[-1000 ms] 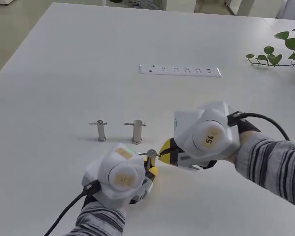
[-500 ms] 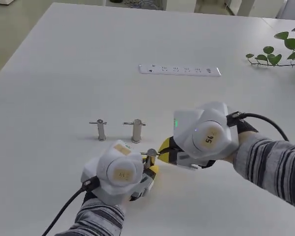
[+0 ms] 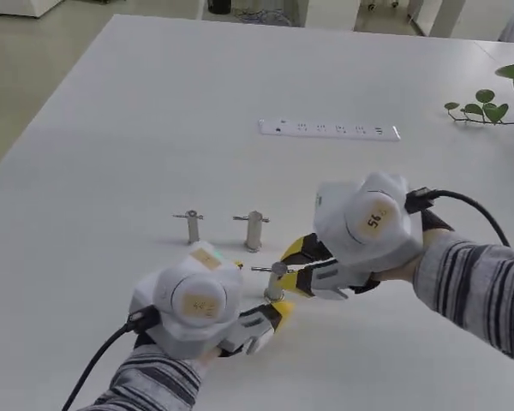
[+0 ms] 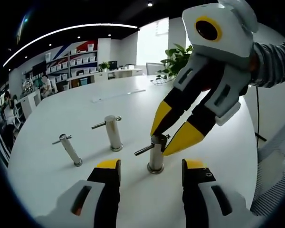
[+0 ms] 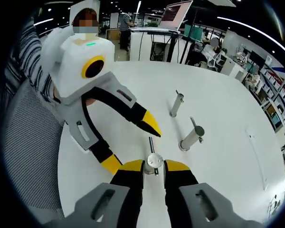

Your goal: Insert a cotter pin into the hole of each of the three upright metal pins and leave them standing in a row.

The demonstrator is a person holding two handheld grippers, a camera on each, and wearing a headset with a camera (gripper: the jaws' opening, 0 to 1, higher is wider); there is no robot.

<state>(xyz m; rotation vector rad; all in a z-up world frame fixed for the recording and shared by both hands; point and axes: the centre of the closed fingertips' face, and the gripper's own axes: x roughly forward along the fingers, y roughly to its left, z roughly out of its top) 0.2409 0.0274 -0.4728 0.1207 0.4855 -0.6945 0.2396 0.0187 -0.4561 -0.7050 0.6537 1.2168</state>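
Three upright metal pins stand on the white table [image 3: 111, 128]. The far left pin [image 3: 192, 227] and the middle pin [image 3: 254, 231] each carry a cotter pin across the top. The nearest pin [image 3: 276, 281] [image 4: 156, 154] has a cotter pin [image 4: 143, 150] sticking out of its hole towards the left. My right gripper [image 3: 289, 267] [image 5: 153, 166] is open, its yellow jaws flanking that pin's top. My left gripper [image 3: 261, 291] [image 4: 151, 164] is open, jaws wide, with the pin's base just ahead between the tips.
A white power strip [image 3: 330, 130] lies further back on the table. A leafy plant [image 3: 497, 98] trails in at the far right edge. Black cables run from both grippers towards me. Bare table stretches to the left and behind the pins.
The right gripper's jaws have spread apart at the nearest pin's top. The left gripper has drawn back from the pin towards me. The head camera has shifted.
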